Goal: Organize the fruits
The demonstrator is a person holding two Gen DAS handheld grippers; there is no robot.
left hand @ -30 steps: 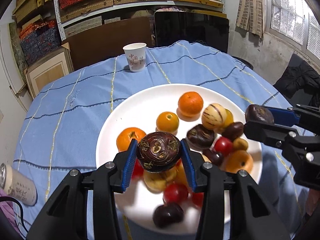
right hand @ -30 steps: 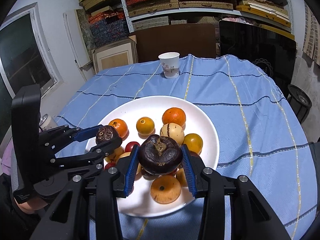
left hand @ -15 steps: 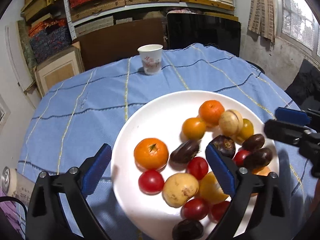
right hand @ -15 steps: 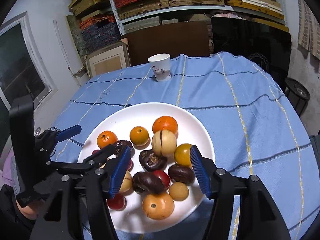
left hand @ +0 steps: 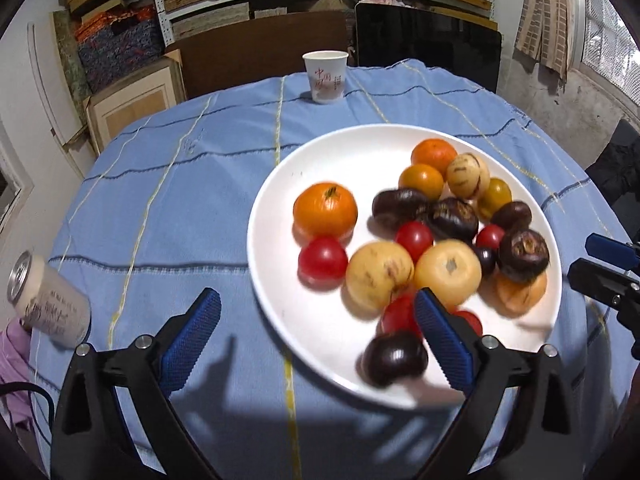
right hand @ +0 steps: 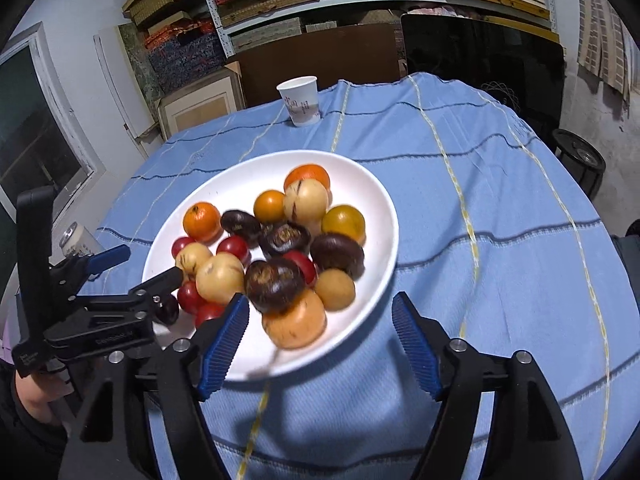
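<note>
A white plate (left hand: 280, 208) (right hand: 248, 172) on the blue tablecloth holds several fruits: oranges (left hand: 325, 209), red tomatoes (left hand: 322, 258), yellow fruits (left hand: 379, 273) and dark purple mangosteens (left hand: 523, 249) (right hand: 275, 283). My left gripper (left hand: 316, 324) is open and empty, low at the plate's near left rim; it also shows in the right wrist view (right hand: 136, 266). My right gripper (right hand: 320, 338) is open and empty, at the plate's near right rim; its tips show in the left wrist view (left hand: 600, 260).
A paper cup (left hand: 325, 76) (right hand: 300, 100) stands at the far side of the round table. A drink can (left hand: 48, 306) lies at the left edge. Shelves with boxes, a dark screen (left hand: 428, 44) and a stool (right hand: 580, 156) lie beyond.
Both grippers let go of their mangosteens onto the plate, opened wide and pulled back; the left moved left of the plate, the right toward its right side.
</note>
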